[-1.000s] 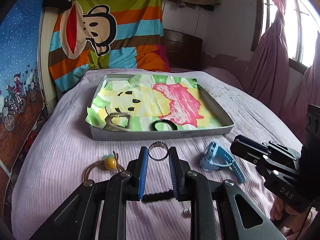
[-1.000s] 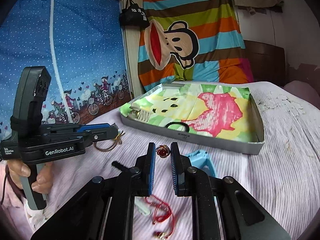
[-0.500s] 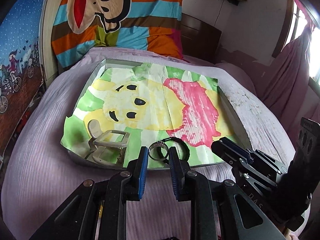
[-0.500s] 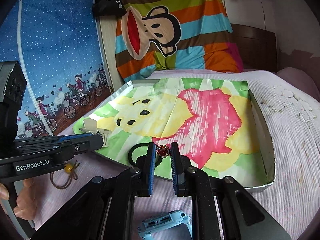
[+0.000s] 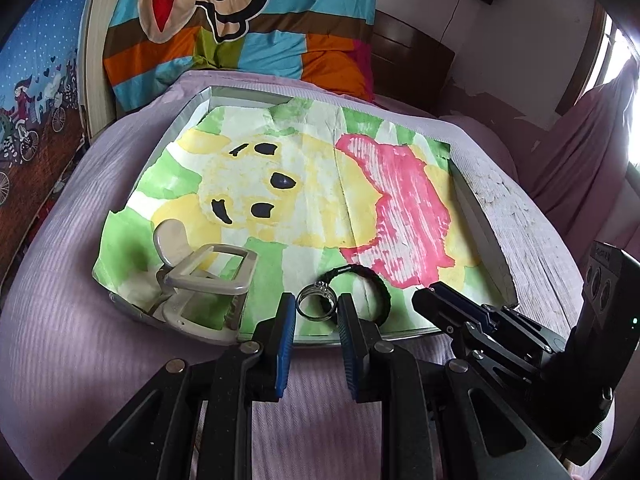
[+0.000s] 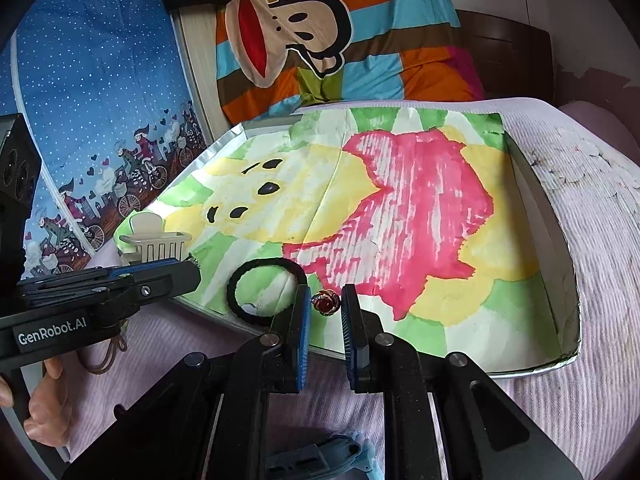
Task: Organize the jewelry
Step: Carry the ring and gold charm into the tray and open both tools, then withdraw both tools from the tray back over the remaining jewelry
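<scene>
Over the near edge of the tray (image 5: 486,240), on a bed (image 5: 64,280) with a lilac cover, both tools hang with small jewelry pinched at their tips. From its own camera, the left tool (image 5: 317,307) is clenched on a silver ring (image 5: 316,307), which stands upright between the blue pads just inside the tray's near rim. The right tool (image 6: 325,304) grips a small gold piece with a red stone (image 6: 326,303); it is probably a ring or an earring, but the view is too small to tell which. Each tool also shows in the other's camera, coming in from the side.

Inside the tray, a painted paper liner (image 6: 400,200) covers the floor. A black hair tie (image 6: 262,292) lies near the front edge, and a beige hair claw clip (image 5: 204,280) sits in the near left corner. A blue watch (image 6: 320,456) lies on the bed just below the right tool, outside the tray, and a brown cord (image 6: 112,354) shows beneath the left tool.

Judging by the layout, the step in hand is setting both pieces down in the tray. Risks from here:

- Releasing too close to the rim could let a piece drop on the bed cover instead of inside.
- The silver ring stands on edge, so it may roll across the smooth paper once freed.
- Both tools crowd the same near stretch, close to the hair tie; a piece could land on the tie, or the tools could knock each other.
- The red-stone piece is tiny and held only at the tips, so a slight twist might flick it away.
</scene>
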Action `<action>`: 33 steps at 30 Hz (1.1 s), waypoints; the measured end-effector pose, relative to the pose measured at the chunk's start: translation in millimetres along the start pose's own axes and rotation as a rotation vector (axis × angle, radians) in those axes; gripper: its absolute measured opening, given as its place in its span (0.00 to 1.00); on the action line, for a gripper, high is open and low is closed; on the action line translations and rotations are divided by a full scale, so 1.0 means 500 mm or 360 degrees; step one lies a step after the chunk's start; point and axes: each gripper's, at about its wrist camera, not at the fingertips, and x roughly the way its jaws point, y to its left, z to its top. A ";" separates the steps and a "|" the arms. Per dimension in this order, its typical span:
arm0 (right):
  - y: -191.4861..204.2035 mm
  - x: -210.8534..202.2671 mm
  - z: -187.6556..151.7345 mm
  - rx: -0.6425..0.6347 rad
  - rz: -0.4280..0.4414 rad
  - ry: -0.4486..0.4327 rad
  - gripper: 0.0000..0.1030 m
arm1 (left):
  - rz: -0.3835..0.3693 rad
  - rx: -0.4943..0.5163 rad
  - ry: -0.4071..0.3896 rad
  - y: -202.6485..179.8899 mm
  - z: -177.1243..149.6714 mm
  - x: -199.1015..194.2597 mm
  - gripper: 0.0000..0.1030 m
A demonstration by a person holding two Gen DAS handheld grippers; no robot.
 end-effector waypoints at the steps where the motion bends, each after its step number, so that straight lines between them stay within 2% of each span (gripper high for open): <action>1: 0.000 0.000 0.000 0.0000 0.0000 0.0000 0.13 | -0.0009 -0.0002 -0.0006 0.002 -0.001 -0.001 0.20; 3: -0.002 0.000 0.000 0.0012 0.0002 0.0004 0.13 | -0.0029 -0.0005 -0.0014 0.004 -0.001 -0.003 0.22; 6: -0.006 -0.006 -0.002 0.0025 -0.0003 -0.0005 0.19 | -0.0054 -0.0008 -0.0048 0.005 -0.005 -0.014 0.34; 8: -0.012 -0.014 -0.004 0.0041 -0.0001 -0.0029 0.33 | -0.0054 0.0004 -0.0091 0.004 -0.010 -0.026 0.51; 13: -0.022 -0.064 -0.017 0.0067 -0.0010 -0.0178 0.44 | -0.0073 0.0047 -0.0192 -0.003 -0.024 -0.059 0.55; 15: -0.026 -0.089 -0.023 0.0074 -0.0027 -0.0251 0.52 | -0.0055 0.0063 -0.0244 -0.007 -0.030 -0.075 0.62; 17: -0.029 -0.117 -0.028 0.0073 -0.0037 -0.0329 0.61 | -0.0050 0.0069 -0.0303 -0.009 -0.037 -0.095 0.64; 19: -0.029 -0.146 -0.033 0.0057 -0.0056 -0.0405 0.66 | -0.0037 0.0078 -0.0348 -0.013 -0.043 -0.113 0.67; 21: -0.027 -0.173 -0.039 0.0038 -0.0075 -0.0474 0.74 | 0.0002 0.0097 -0.0411 -0.019 -0.051 -0.132 0.79; 23: -0.022 -0.203 -0.045 0.0017 -0.0090 -0.0536 0.86 | 0.0039 0.0113 -0.0494 -0.023 -0.062 -0.155 0.92; 26: -0.016 -0.239 -0.057 -0.0005 -0.0109 -0.0620 0.94 | 0.0079 0.0150 -0.0579 -0.027 -0.080 -0.181 0.99; 29: -0.012 -0.269 -0.070 -0.0006 -0.0119 -0.0676 0.99 | 0.0090 0.0170 -0.0631 -0.025 -0.094 -0.201 1.00; 33: -0.005 -0.302 -0.090 -0.0027 -0.0138 -0.0734 0.99 | 0.0098 0.0198 -0.0701 -0.022 -0.120 -0.228 1.00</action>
